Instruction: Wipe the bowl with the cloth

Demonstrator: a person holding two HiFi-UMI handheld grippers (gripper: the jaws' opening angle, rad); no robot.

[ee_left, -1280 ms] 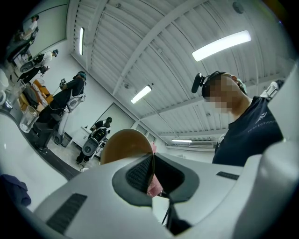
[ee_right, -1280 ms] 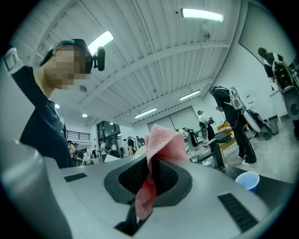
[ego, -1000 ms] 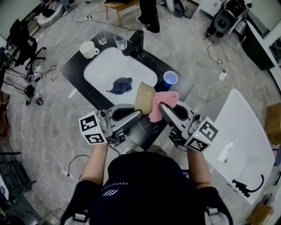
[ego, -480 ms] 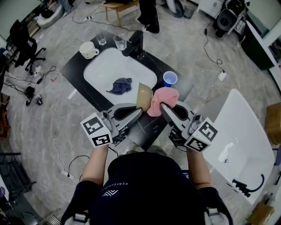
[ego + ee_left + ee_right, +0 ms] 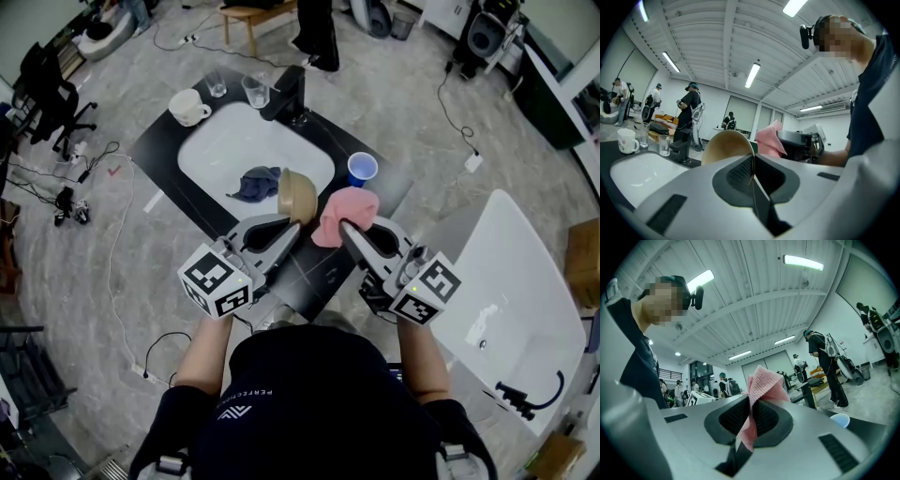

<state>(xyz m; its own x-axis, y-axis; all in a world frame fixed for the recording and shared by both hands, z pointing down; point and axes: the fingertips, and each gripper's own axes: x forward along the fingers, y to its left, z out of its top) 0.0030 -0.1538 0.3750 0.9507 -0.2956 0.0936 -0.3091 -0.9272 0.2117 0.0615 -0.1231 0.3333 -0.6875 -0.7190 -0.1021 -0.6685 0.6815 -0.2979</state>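
Bowl (image 5: 296, 193), pinched at its rim by the closed left gripper (image 5: 296, 225), is held up for wiping; the right gripper (image 5: 344, 227) clamps the pink cloth (image 5: 349, 208) at its three o'clock.

In the left gripper view, the left gripper (image 5: 753, 159) hides the lower part of the bowl (image 5: 724, 144). The middle of the pink cloth (image 5: 767, 383) is buried between the jaws of the right gripper (image 5: 752, 404).

The bowl (image 5: 296, 194) has swung left, away from the cloth (image 5: 343, 214).
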